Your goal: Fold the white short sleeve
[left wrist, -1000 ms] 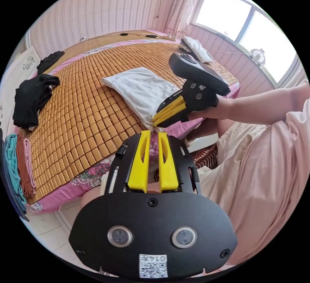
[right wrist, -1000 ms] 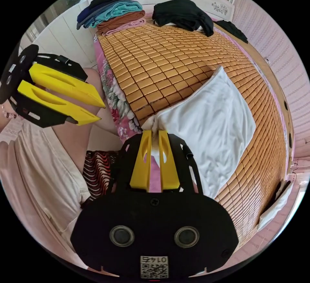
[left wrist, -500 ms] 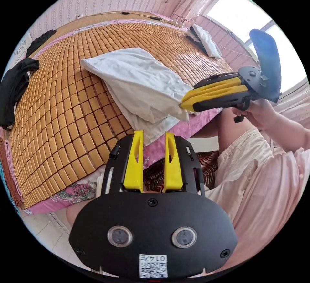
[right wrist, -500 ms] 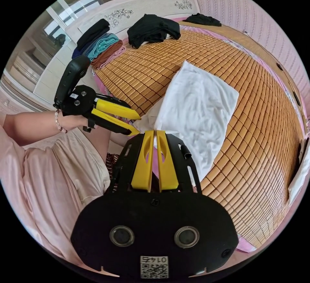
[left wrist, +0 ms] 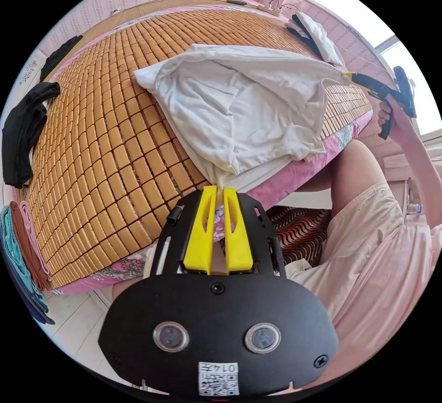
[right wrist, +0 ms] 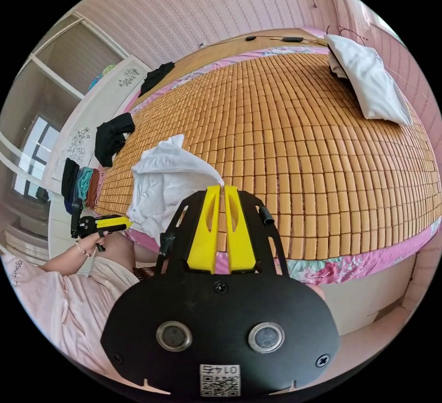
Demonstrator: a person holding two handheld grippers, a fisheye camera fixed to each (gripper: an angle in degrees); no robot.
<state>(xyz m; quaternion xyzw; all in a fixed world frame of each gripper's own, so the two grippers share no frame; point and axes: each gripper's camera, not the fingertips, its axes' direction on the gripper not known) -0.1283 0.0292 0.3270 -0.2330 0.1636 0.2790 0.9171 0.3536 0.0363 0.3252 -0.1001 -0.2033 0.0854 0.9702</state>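
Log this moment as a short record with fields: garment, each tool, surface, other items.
garment: white short sleeve, spread between the two tools above the bed's near edge
left tool: shut on the garment's near edge
right tool: shut on a corner of the garment
surface: bamboo mat on the bed
other items: black clothes, folded stack, pillow

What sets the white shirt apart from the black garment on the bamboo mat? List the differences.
1. The white short-sleeve shirt is spread open and partly lifted; the black garment lies crumpled in a heap.
2. The white shirt is pinched by the left tool and the right tool; the black garment is untouched.
Both rest on the woven bamboo mat.
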